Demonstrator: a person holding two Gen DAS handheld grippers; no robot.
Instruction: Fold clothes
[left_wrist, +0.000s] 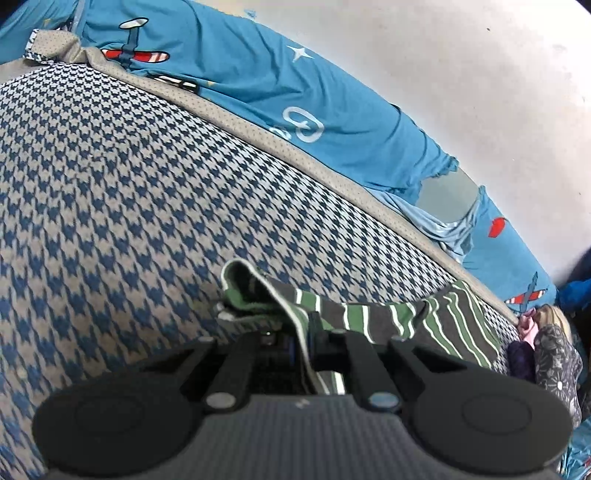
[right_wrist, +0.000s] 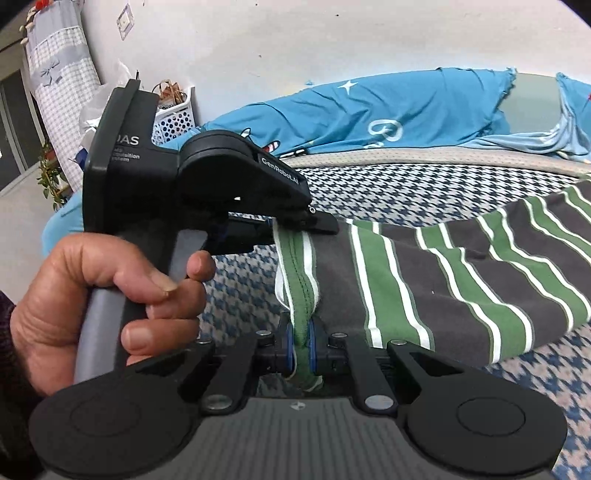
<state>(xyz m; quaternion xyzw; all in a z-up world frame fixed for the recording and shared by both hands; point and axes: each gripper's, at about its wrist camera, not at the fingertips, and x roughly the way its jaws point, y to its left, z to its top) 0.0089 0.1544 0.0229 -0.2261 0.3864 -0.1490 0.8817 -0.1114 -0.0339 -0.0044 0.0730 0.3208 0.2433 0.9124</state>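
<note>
Both grippers, left gripper (left_wrist: 303, 334) and right gripper (right_wrist: 301, 349), pinch the striped shirt (right_wrist: 461, 266) hem above the checked bed (left_wrist: 110, 184); lift evenly, keeping the edge taut.

Bed (left_wrist: 110, 177) wearing a blue-and-grey houndstooth cover, grey band edging its far side, green, grey and white striped garment (right_wrist: 461, 266) lying partly on it, bright blue airplane-print cloth (left_wrist: 295, 92) bunching along the wall edge, small dark clothes (left_wrist: 546, 354) sitting at the right end
</note>
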